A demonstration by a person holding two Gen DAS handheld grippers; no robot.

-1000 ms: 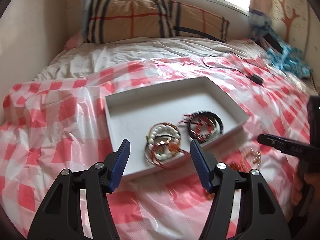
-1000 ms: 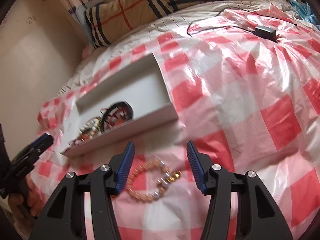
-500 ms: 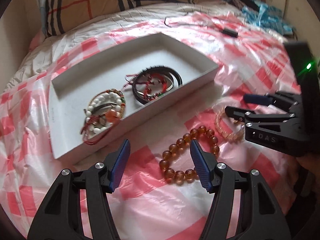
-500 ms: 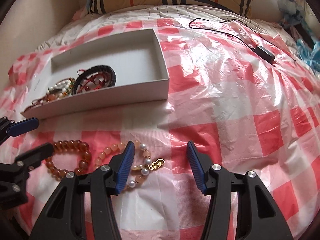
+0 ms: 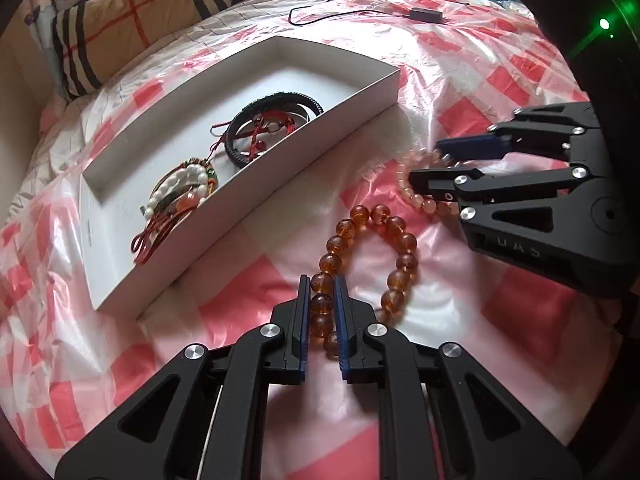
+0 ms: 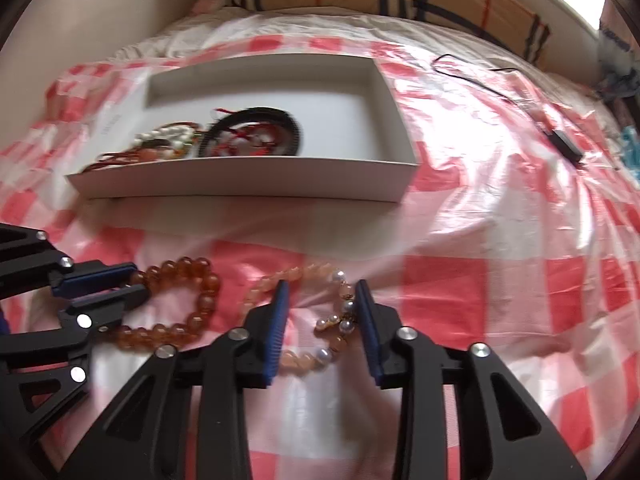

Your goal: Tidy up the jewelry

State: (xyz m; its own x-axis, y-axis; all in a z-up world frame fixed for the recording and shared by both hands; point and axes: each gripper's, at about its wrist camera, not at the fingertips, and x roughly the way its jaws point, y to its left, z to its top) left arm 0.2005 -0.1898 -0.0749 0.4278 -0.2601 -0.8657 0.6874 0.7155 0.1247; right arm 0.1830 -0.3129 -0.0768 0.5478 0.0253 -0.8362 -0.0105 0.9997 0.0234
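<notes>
The only writing in sight is raised lettering on the black body of the right gripper as the left wrist view shows it; it sits inverted and is too faint to read with certainty. A green light glows on the dark housing above it.

The left gripper has just been closing, and its blue-padded jaws now pinch a run of beads of the amber bracelet of large round translucent beads, which lies as a loop on the red-and-white checked plastic sheet spread over the bed. The beads fill the narrow gap between the pads.

The right gripper has also just been closing. Its jaws stand partly spread, straddling the pale peach bead bracelet with white pearls and a gold charm, which rests on the sheet just beside the amber one. The pearls sit close to the right-hand pad; whether either pad presses on the beads cannot be told.

Behind both bracelets lies the shallow white cardboard tray. Inside it a black ridged bangle wound with red cord lies beside a bundle of white-bead and orange-bead bracelets with red strings. A thin black cable with a small black block trails across the sheet near the striped tan pillow.
</notes>
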